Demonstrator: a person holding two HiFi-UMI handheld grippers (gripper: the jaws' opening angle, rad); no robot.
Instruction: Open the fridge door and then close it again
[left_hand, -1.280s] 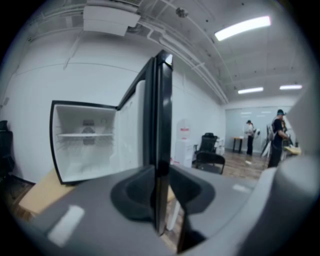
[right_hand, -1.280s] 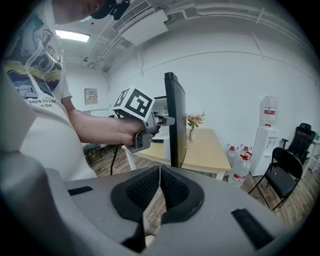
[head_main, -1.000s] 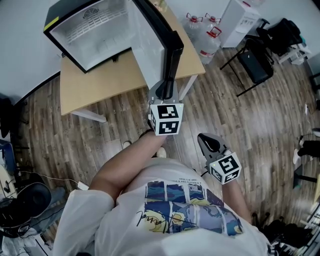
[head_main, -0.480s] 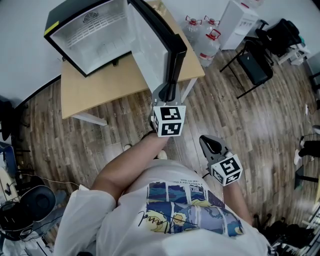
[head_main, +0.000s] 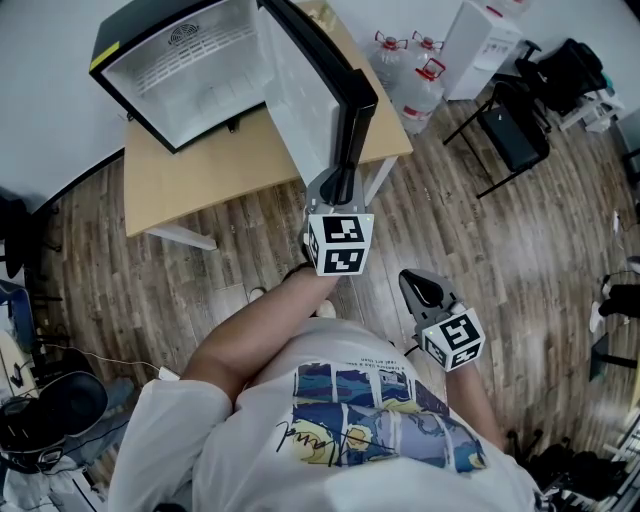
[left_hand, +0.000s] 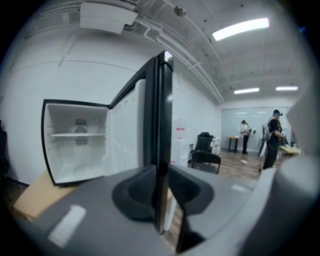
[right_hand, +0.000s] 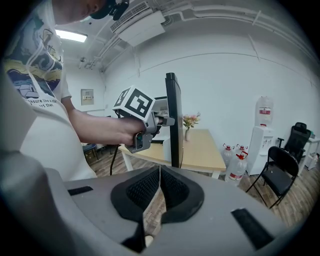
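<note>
Unmoved, the right tool hangs nearest, jaws together, empty. Ahead, the left tool crept right with the open fridge door, jaws just closing onto its edge. Keep the pinch square and follow the hinge arc toward the fridge on the bench.

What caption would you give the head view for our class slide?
Left claw, jaws having just been closing, grips the edge of the open fridge door; right claw shut, empty.
</note>
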